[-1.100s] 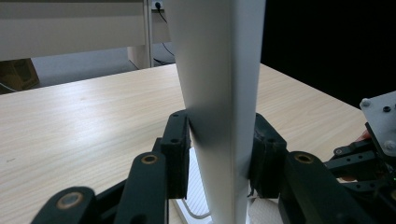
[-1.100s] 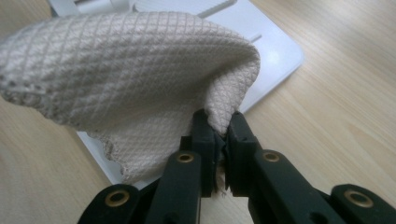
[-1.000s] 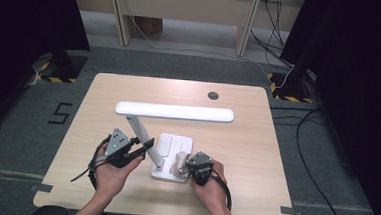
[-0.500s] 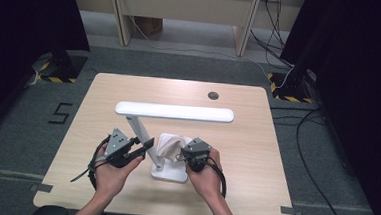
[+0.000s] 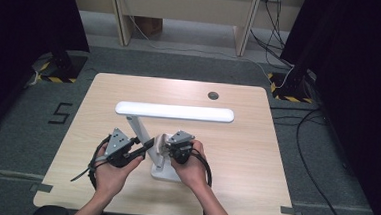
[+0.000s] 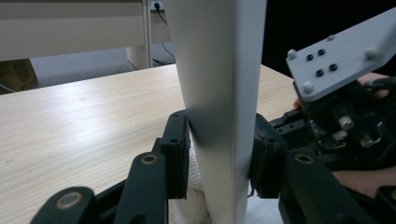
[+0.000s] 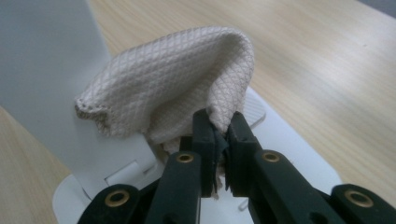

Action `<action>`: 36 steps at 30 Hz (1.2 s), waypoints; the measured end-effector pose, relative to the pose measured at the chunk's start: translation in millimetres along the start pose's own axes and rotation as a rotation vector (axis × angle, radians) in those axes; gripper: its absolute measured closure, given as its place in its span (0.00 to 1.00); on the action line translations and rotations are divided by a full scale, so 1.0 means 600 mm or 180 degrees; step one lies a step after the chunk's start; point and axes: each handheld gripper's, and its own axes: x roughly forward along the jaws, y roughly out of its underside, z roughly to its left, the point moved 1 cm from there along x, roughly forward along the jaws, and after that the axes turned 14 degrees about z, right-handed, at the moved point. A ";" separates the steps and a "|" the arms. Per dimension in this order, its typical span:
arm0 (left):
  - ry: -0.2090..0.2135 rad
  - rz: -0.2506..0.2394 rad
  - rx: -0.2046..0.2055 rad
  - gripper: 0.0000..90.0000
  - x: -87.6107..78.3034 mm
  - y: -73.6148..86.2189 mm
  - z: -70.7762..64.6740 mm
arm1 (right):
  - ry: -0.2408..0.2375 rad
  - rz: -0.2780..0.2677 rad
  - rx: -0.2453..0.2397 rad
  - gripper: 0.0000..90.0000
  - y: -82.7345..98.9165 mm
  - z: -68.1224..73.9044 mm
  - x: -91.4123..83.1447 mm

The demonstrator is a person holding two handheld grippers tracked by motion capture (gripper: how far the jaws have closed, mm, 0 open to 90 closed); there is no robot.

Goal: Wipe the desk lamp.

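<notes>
The lamp is standing near the front of the table, close to the person. Its white stem is rising from the base and leaning a little, and its long head is lying flat across the top, running side to side.

The left gripper is squeezing the stem low down, one black pad on each side, and holding the lamp steady.

The right gripper is pinching a small cream cloth, with its jaws tight together on the fold. The cloth is puffing up above the jaws and is sitting right next to the stem, just over the base. I cannot tell for sure if it is touching the stem.

So the stem is lying straight ahead of the cloth, and it runs up and down. I think the wiping has to go along the stem, up or down, with the right hand doing the rubbing because it is the one with the cloth. The left gripper is sitting just beside the cloth, so the two could bump.
</notes>
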 end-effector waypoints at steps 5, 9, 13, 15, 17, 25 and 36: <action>0.0001 -0.0004 -0.0005 0.71 0.000 0.000 0.000 | -0.0052 0.0086 -0.0046 0.95 0.004 0.006 0.011; 0.0003 -0.0005 -0.0006 0.71 0.000 0.000 0.000 | -0.0049 0.0134 -0.0059 0.95 0.011 0.009 0.016; 0.0005 -0.0004 -0.0009 0.71 0.000 0.000 0.000 | -0.0058 0.0162 -0.0097 0.95 0.017 0.010 0.019; 0.0005 -0.0004 -0.0007 0.71 0.000 0.000 0.000 | -0.0053 0.0172 -0.0097 0.95 0.020 0.010 0.019; 0.0005 -0.0007 -0.0009 0.71 0.000 0.000 0.000 | -0.0059 0.0191 -0.0086 0.95 0.024 0.009 0.017; 0.0003 -0.0011 -0.0011 0.71 0.000 0.001 0.000 | 0.0008 0.0226 -0.0061 0.95 0.039 -0.002 0.008; 0.0007 -0.0013 -0.0018 0.71 0.000 0.001 0.000 | 0.0068 0.0297 0.0006 0.95 0.055 -0.014 0.001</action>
